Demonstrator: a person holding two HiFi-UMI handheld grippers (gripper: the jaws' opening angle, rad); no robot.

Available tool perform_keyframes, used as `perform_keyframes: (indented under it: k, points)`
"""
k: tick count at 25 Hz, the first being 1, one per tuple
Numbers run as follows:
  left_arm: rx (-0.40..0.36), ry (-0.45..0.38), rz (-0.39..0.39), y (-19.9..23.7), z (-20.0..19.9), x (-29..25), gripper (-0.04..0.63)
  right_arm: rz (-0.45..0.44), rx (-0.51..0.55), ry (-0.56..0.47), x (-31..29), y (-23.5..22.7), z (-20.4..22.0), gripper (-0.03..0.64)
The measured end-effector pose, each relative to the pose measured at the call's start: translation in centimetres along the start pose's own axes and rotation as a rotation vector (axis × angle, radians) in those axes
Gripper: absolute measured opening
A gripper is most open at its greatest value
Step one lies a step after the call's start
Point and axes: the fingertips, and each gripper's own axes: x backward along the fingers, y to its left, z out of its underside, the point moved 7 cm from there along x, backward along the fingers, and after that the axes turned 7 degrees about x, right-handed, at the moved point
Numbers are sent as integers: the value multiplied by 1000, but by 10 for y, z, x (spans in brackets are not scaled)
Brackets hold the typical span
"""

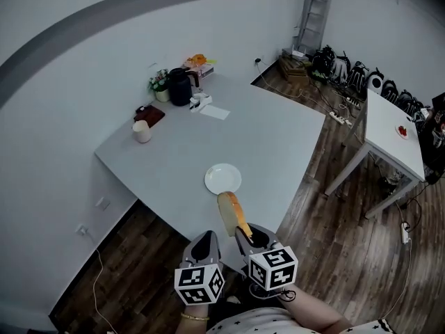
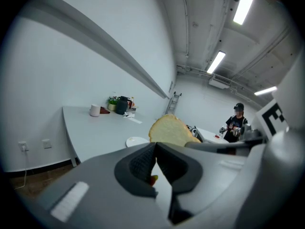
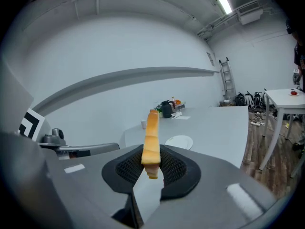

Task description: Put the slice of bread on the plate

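Room: white walls, a dark wooden floor (image 1: 334, 228), and a ladder (image 1: 316, 9) leaning against the far wall.
Surface: a large pale grey table (image 1: 278, 138) that carries the plate.
Plate (image 1: 223, 179): white and round, lying flat close to the table's near edge.
Slice of bread (image 1: 233, 214): in the air just on the near side of the plate and not touching it. It stands on edge, its free end leaning toward the plate and its lower end held in the right gripper.
Right gripper (image 1: 247, 236): clamped on the lower end of the slice, one pad pressing each face. It sits nearer the person than the plate, at the table's edge.
Left gripper (image 1: 206, 239): jaws brought together with nothing between them. It is just beside the right gripper, also on the near side of the plate.
Marker cubes: one on each gripper, behind the jaws.
Beyond the plate, well apart from it: a black kettle (image 1: 180, 87), a potted plant (image 1: 160, 83), a pale mug (image 1: 142, 131) and a sheet of paper (image 1: 215, 112), all at the table's far end.
Right of the plate, well apart: a smaller white table (image 1: 389, 127) with a small red thing on it.
Person (image 2: 236, 128): in dark clothing, standing by the smaller table, far past the plate in the left gripper view.
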Motion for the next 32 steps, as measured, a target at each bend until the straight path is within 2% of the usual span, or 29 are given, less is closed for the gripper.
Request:
perform_keyframes:
  k: [7,14,18,25,28,32]
  points:
    - [-11,27,-19,24,-14,-74,8,-28,20,92,-92,-43,-16,86]
    - [45,56,-84,55,-23,-141,8,-67,-18,211,-176,-79,-18,86]
    - [62,83,-102,63,-22,-163,8,-115,-81,263,-209,-89,-13,86]
    - [67,117,-102,73,-19,-189,8,-155,-94,303,-241,-97,-11,89]
    - [69,128,-99,73,-19,-196,8,-133,-58,317,-243,-101,-12,96]
    - [67,136,-87,68,-17,-200,8,-53,35,308,-240,-108,-11,132]
